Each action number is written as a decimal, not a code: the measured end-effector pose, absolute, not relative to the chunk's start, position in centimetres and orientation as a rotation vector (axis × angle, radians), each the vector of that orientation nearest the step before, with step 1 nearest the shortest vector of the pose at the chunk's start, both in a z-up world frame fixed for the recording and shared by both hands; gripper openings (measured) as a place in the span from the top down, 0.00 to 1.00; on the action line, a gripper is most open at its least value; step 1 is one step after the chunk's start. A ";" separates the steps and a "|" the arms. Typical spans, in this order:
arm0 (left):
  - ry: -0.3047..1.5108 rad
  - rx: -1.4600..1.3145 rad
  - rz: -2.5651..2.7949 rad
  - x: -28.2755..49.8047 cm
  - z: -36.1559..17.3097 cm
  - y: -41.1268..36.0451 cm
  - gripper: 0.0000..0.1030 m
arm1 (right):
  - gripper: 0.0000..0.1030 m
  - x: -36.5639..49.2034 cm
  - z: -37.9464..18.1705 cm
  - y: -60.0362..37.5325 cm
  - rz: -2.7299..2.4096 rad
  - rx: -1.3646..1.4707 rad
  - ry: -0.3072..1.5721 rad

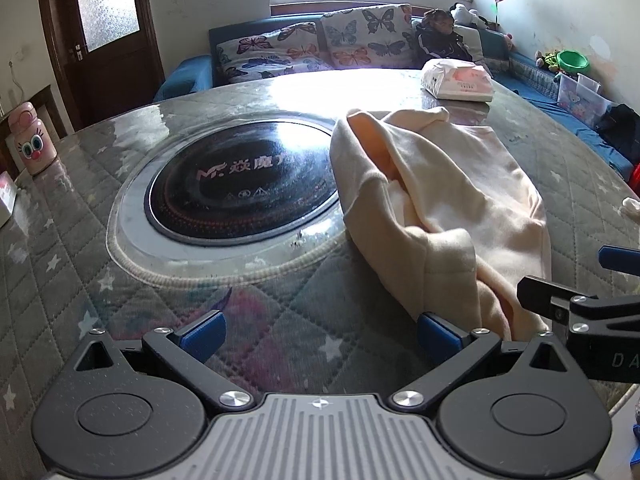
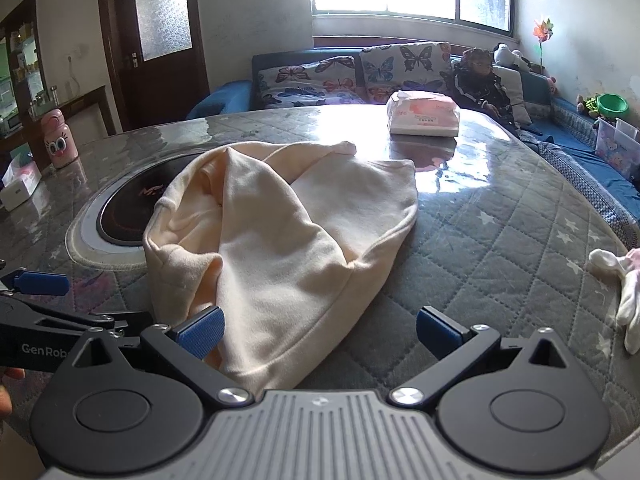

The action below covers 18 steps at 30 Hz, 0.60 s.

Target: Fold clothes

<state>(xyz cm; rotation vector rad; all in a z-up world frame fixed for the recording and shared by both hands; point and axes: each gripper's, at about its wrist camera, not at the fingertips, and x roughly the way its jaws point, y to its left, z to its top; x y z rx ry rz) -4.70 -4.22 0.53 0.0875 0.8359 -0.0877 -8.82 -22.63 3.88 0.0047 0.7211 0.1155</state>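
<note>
You held 2 grippers low over a round table (image 1: 60,216) covered in grey quilted cloth with white stars, under a clear sheet. Your left gripper (image 1: 320,334) was spread wide and held nothing; its right blue pad (image 1: 436,332) sat just at the near edge of a cream garment (image 1: 452,200). Your right gripper (image 2: 320,332) was also spread wide and held nothing, with the garment's near corner lying between its fingers and its left pad (image 2: 202,332) over the fabric.

The garment lay crumpled and partly folded over itself on the table, its left edge overlapping a round black cooktop (image 1: 240,188) set into the middle. Beyond it sat a pack of tissues (image 2: 424,118). A pink bottle (image 1: 34,144) stood at the far left, and small white cloths (image 2: 624,292) lay at the right edge.
</note>
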 end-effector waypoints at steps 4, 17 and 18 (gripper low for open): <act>0.835 0.088 -0.086 -4.0 0.8 -4.2 0.00 | 0.00 -8.3 4.1 -22.6 0.121 0.004 0.715; 0.795 0.090 -0.087 -1.5 2.4 -3.6 0.00 | 0.01 -5.3 5.3 -22.8 0.144 -0.003 0.692; 0.790 0.090 -0.090 -1.3 2.5 -3.6 0.00 | 0.02 -5.0 5.3 -22.8 0.147 -0.002 0.693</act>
